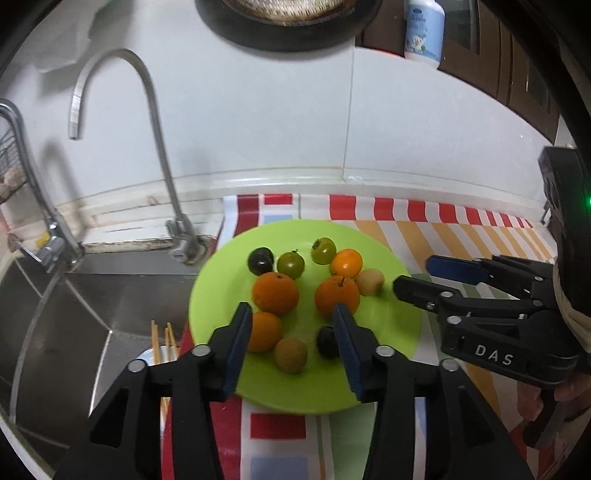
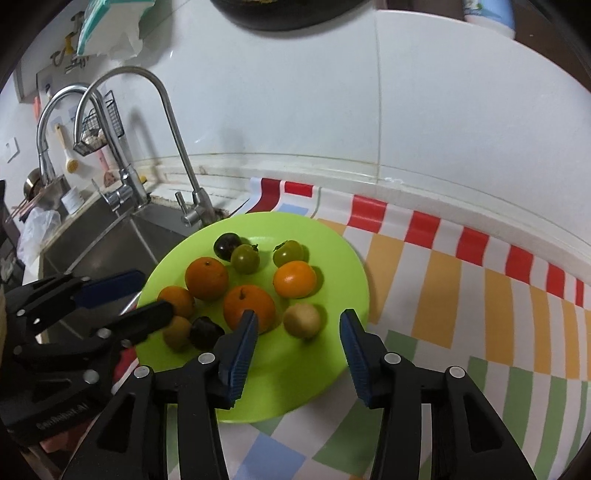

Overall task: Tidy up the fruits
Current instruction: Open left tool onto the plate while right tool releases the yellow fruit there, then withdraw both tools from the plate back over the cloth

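Observation:
A lime green plate (image 1: 388,373) (image 2: 295,376) on a striped cloth holds several fruits: oranges (image 1: 275,293) (image 2: 206,277), green tomatoes (image 1: 291,264) (image 2: 245,258), dark plums (image 1: 260,260) (image 2: 226,245) and tan round fruits (image 1: 290,354) (image 2: 302,320). My left gripper (image 1: 291,314) is open above the plate's near side, a tan fruit and a dark plum (image 1: 328,341) between its fingers. My right gripper (image 2: 298,319) is open, around a tan fruit near the plate's right side; it also shows in the left wrist view (image 1: 417,275).
A steel sink (image 1: 74,317) (image 2: 107,240) with tall faucets (image 1: 162,155) (image 2: 177,147) lies left of the plate. Chopsticks in a cup (image 1: 162,343) stand by the sink. The striped cloth (image 2: 480,314) stretches right. A white tiled wall (image 1: 277,122) is behind, a bottle (image 1: 424,29) on a ledge.

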A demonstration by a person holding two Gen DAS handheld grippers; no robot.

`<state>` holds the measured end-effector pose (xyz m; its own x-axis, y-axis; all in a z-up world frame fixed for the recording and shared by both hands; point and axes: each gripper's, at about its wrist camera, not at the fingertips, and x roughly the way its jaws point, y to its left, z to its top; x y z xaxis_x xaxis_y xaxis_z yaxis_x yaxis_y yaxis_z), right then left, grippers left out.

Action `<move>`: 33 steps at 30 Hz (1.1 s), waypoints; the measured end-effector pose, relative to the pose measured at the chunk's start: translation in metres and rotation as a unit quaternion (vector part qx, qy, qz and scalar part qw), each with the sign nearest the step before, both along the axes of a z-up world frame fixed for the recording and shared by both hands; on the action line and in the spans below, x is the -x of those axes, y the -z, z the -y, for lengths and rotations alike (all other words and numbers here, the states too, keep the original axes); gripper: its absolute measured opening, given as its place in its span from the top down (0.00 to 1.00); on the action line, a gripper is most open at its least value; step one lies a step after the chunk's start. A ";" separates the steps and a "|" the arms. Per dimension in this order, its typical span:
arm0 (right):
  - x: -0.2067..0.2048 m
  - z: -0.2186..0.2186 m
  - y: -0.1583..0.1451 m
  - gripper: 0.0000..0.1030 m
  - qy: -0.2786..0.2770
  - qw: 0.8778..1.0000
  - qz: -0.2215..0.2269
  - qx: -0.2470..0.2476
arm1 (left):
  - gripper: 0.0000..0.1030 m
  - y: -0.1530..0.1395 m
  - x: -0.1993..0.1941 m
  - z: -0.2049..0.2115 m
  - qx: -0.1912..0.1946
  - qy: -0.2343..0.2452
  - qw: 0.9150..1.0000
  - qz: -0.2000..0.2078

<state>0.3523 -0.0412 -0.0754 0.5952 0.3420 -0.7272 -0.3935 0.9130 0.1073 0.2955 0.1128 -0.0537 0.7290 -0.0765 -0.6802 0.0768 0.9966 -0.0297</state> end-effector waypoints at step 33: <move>0.207 0.048 -0.107 0.25 0.188 0.973 0.131 0.009 | 0.15 -0.087 0.157 0.026 -0.010 0.039 0.990 0.139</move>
<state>0.1452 -0.0897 0.0319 0.8420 0.0531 -0.5369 -0.0429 0.9986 0.0314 0.1381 0.0871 0.0334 0.8804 -0.1276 -0.4568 0.1550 0.9876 0.0228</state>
